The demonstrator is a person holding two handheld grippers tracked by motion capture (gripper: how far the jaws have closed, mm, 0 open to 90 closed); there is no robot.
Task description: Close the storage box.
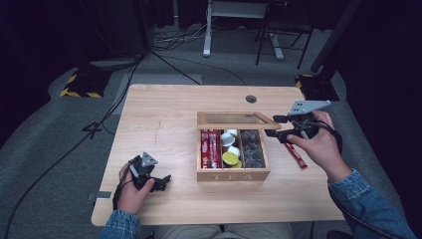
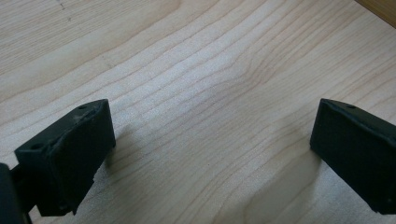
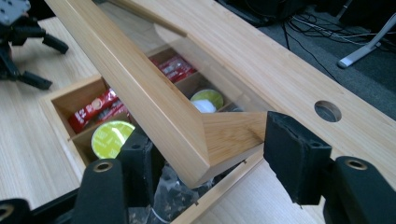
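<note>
The lid of the wooden tea box stands raised over the back of the box, its wooden frame and clear pane tilted up from the rear edge. The box sits a little right of the middle of the table, with the word TEA on its front wall. In the high view the right gripper is at the lid's right-hand corner, at about three o'clock from the box, held in the person's right hand.

In the right gripper view the lid's corner lies between the two black jaws. The right-hand pad touches the end of the frame; the left-hand pad stands a little off the frame's long side, so the jaws are parted around the corner and not clamped on it.

Inside the box, red packets fill the left compartment, round capsules with white and yellow-green tops fill the middle one, and dark wrapped pieces fill the right one. One more red packet lies on the table just right of the box, at about four o'clock, under the right hand.

The left gripper rests at about eight o'clock from the box, well apart from it, near the table's front edge in the left hand. In the left gripper view its jaws stand wide apart over bare wood with nothing between them.
</note>
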